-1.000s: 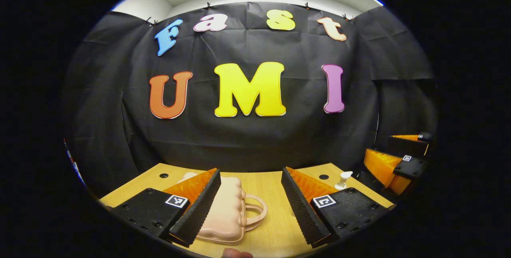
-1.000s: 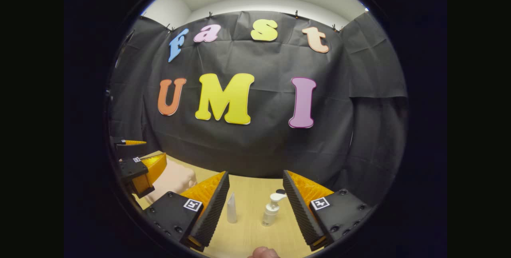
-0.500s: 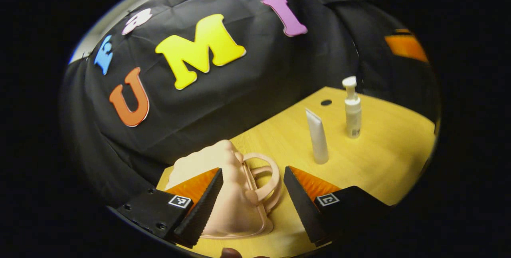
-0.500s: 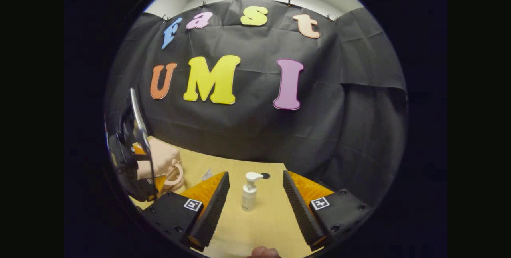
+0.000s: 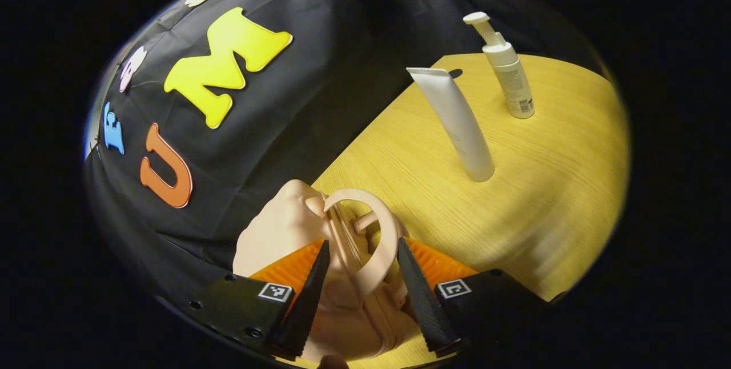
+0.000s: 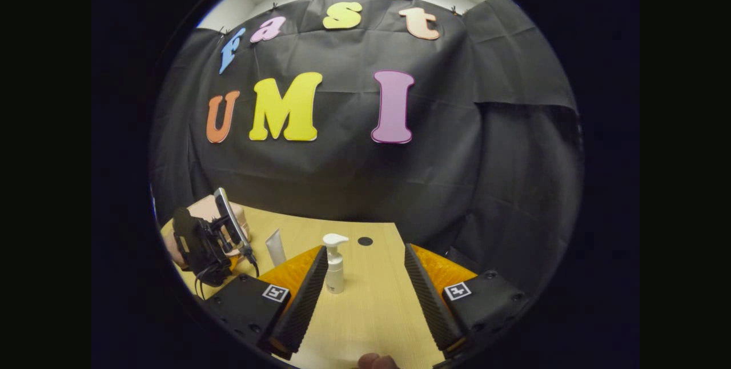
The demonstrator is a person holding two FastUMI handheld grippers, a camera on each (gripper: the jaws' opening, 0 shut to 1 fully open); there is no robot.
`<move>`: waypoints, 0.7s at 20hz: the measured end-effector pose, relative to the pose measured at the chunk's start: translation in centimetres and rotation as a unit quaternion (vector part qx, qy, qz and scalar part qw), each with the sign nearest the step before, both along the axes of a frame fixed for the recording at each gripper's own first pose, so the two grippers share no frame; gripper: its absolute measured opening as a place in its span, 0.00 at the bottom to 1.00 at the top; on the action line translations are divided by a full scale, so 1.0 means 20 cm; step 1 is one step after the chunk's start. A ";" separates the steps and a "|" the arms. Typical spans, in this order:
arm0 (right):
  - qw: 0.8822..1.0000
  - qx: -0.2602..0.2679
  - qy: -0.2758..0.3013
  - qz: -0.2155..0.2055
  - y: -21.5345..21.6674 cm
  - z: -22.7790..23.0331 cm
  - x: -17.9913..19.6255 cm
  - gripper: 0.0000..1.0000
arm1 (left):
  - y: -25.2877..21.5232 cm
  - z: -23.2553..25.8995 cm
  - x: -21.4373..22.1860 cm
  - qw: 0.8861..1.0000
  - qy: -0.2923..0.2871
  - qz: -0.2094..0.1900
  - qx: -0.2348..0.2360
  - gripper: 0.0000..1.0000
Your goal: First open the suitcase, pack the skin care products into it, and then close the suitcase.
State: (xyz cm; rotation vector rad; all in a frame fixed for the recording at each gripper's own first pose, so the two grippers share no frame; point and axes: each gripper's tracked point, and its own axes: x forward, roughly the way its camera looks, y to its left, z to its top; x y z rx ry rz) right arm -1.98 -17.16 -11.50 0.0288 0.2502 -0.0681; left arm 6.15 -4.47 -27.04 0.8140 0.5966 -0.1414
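A peach suitcase (image 5: 274, 237) lies shut on the wooden table (image 5: 542, 186). Its ring handle (image 5: 374, 226) sits between the fingers of my left gripper (image 5: 362, 242), which is rolled to one side. The fingers stand close on either side of the handle with a gap still between them. A white tube (image 5: 457, 123) and a white pump bottle (image 5: 505, 69) stand upright farther along the table. My right gripper (image 6: 364, 248) hangs open over the table. The pump bottle (image 6: 334, 266) stands just beside its left finger and the tube (image 6: 276, 247) farther left.
In the right gripper view the left gripper's body (image 6: 205, 243) sits at the far left, in front of the suitcase (image 6: 200, 209). A small dark hole (image 6: 364, 240) marks the table near the back wall. The black cloth wall runs close behind the table.
My left gripper has rolled further, moved in over the suitcase handle, and its fingers have narrowed around it. My right gripper has drifted right, so the pump bottle now sits by its left finger.
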 end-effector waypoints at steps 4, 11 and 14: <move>1.000 0.005 0.002 0.009 -0.04 -0.03 0.00 0.80 | 0.01 -0.08 0.02 1.000 0.020 0.012 0.017 0.53; 1.000 0.000 -0.003 0.000 -0.06 0.00 -0.06 0.80 | -0.03 0.00 0.04 1.000 0.008 0.002 -0.004 0.20; 1.000 0.000 -0.011 0.001 0.03 0.07 -0.06 0.80 | 0.04 0.20 0.04 0.998 -0.028 0.025 -0.048 0.09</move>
